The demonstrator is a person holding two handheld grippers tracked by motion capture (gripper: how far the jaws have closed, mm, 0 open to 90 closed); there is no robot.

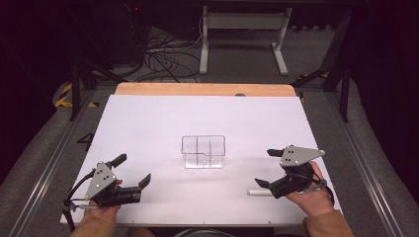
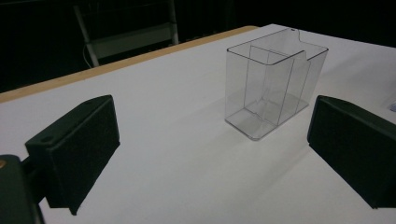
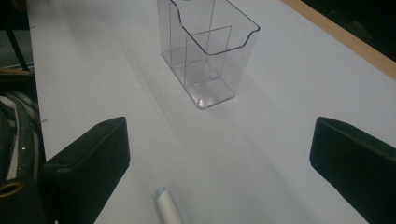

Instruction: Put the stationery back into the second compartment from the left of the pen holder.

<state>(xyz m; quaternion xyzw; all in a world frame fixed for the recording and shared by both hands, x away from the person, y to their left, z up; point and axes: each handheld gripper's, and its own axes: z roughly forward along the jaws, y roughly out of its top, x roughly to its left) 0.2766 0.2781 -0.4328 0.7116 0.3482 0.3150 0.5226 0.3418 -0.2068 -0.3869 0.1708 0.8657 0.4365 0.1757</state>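
Observation:
A clear plastic container [image 1: 203, 151] with inner dividers stands upright and empty in the middle of the white table [image 1: 148, 118]. My left gripper [image 1: 133, 169] rests near the front left, open, with nothing between its jaws. My right gripper [image 1: 265, 168] is at the front right, also open and empty. A small white cylinder [image 1: 259, 193] lies flat on the table just below the right gripper's near jaw. The left gripper view has the container [image 2: 275, 88] ahead and to the right. The right gripper view has the container [image 3: 208, 51] ahead and the white cylinder [image 3: 169, 210] at the bottom edge.
A wooden strip [image 1: 202, 89] runs along the table's far edge. Beyond it stand a white desk frame [image 1: 242, 29] and loose cables [image 1: 163, 59] on the floor. Metal rails [image 1: 54, 148] run down both sides of the table.

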